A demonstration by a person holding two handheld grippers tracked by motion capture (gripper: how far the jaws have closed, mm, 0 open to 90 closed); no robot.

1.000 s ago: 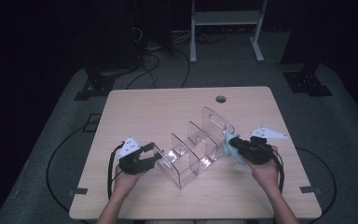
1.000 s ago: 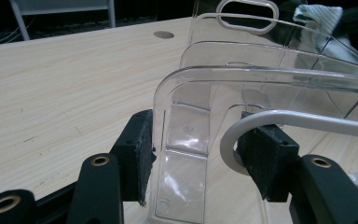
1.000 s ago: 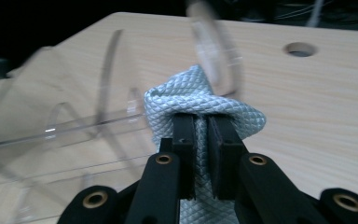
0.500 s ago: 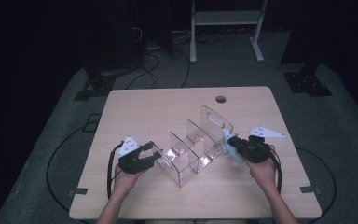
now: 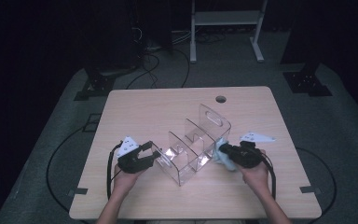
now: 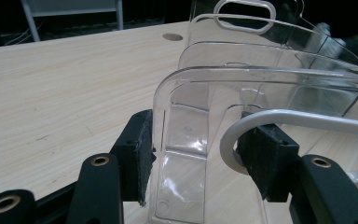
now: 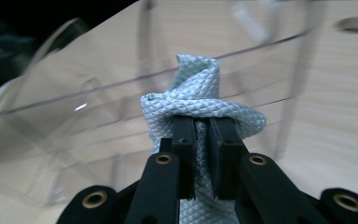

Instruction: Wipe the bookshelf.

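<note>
A clear acrylic divider rack [image 5: 196, 140] with several upright panels stands on the wooden table [image 5: 144, 112]. My left gripper [image 5: 154, 156] is at its near left end, and its pads [image 6: 142, 149] are shut on the rack's curved end panel [image 6: 186, 140]. My right gripper [image 5: 223, 152] is shut on a bunched light blue cloth [image 5: 222, 159] that lies against the rack's right side wall. In the right gripper view the cloth [image 7: 200, 93] bulges above the closed jaws of the right gripper [image 7: 201, 126], with the clear wall [image 7: 98, 93] blurred just behind it.
A round cable hole [image 5: 221, 99] sits near the table's far edge. A white frame [image 5: 226, 18], black stand bases [image 5: 307, 81] and cables [image 5: 158, 60] are on the dark floor beyond. Bare tabletop lies behind and left of the rack.
My right gripper, with the cloth, has slid a little down and nearer along the rack's right wall. The left gripper and the rack have stayed in place.
</note>
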